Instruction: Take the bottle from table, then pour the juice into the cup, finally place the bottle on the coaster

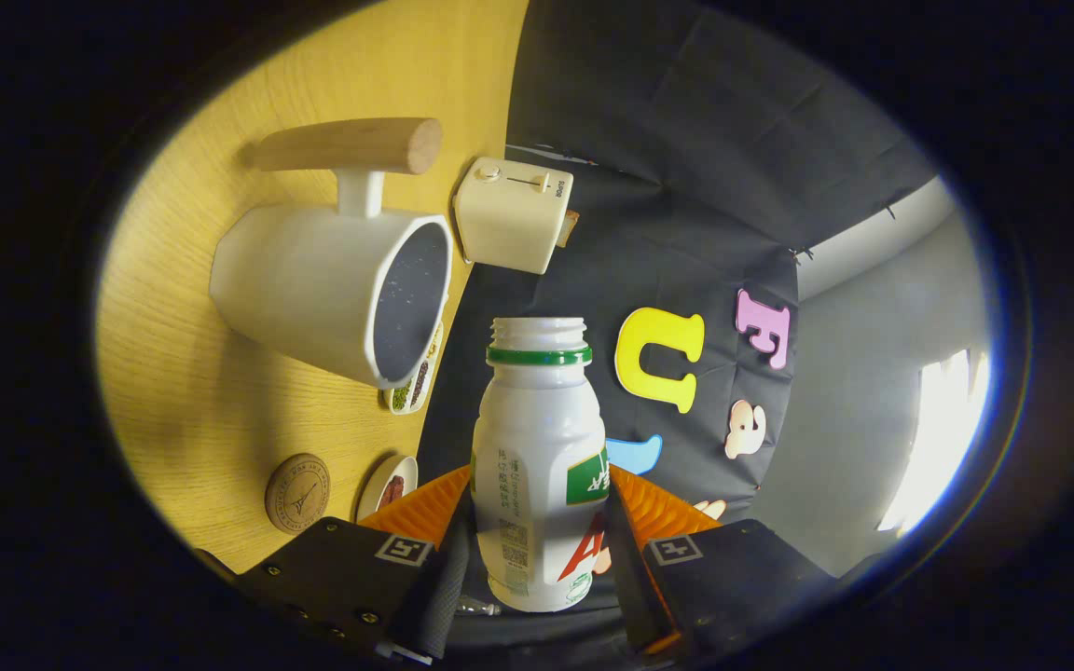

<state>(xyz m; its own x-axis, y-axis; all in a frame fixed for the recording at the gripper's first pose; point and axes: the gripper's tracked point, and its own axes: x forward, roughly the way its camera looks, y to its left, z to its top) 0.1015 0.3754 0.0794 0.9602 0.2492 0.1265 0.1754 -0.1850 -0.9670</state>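
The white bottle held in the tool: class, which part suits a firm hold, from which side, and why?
Grip the bottle at its wide, straight-sided lower body, as the tool does now, one finger on each flank. The walls run parallel there. Above, it narrows to the ringed neck, and the uncapped mouth must stay free to pour into the cup.

The bottle (537, 466) is white plastic with a green neck ring and printed label, uncapped, clamped between the gripper (537, 559) fingers. The cup (337, 294) is white with a dark inside and a wooden bar handle, standing on the desk (183, 391). The round cork coaster (297, 493) lies nearer on the desk, apart from the cup.
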